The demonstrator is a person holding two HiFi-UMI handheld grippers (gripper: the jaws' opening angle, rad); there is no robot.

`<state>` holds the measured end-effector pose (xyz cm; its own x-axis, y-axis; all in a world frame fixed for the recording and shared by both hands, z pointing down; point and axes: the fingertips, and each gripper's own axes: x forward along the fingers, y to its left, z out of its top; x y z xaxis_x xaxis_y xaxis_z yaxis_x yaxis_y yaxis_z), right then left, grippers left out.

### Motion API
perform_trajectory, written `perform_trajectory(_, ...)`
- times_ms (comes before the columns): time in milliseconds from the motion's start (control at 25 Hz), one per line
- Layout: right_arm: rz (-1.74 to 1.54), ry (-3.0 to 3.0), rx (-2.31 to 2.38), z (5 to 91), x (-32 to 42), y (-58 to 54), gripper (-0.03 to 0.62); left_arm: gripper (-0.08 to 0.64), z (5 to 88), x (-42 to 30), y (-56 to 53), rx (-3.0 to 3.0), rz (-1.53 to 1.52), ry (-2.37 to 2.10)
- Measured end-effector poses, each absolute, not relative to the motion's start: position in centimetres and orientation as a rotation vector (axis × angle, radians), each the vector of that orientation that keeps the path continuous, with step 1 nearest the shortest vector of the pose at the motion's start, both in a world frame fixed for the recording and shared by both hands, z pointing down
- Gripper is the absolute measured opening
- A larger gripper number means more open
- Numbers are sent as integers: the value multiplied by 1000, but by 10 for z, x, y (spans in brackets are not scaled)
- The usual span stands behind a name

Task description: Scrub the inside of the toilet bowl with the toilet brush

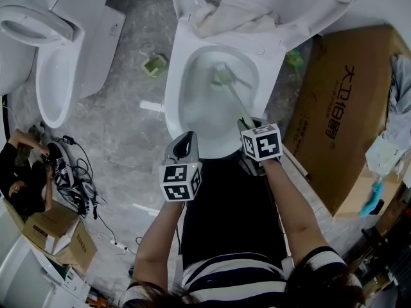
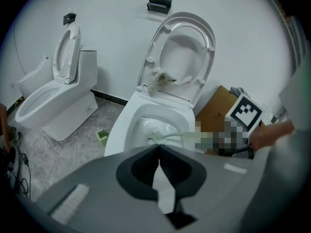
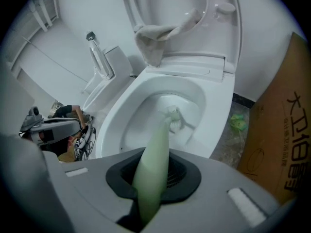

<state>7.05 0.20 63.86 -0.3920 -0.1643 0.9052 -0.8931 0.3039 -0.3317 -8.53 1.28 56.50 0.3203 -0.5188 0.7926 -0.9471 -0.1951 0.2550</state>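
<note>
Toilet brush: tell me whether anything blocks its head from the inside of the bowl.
Nothing visible does. The right hand-held gripper holds the toilet brush with its head already inside the toilet bowl; the cloth on the back rim lies clear.

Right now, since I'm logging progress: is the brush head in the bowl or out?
In. The brush head sits inside the toilet bowl, its green handle clamped in the right gripper.

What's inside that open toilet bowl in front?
The toilet brush's bristled head, low in the toilet bowl; its green handle rises to the right tongs. The bowl surface beneath the head is covered.
</note>
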Motion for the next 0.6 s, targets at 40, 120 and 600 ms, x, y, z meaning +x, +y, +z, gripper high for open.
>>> perform_trajectory(40,1147,-1760,962,638,74,4,43,0,565,-83,13,1842,729,-1298)
perform_trajectory(120,1155,-1741,975,638,80,8,43,0,565,-78,14,1848,738,-1291)
perform_trajectory(600,1134,-1665,918,625,83,39,41,0,556,-69,28,1859,739,-1285)
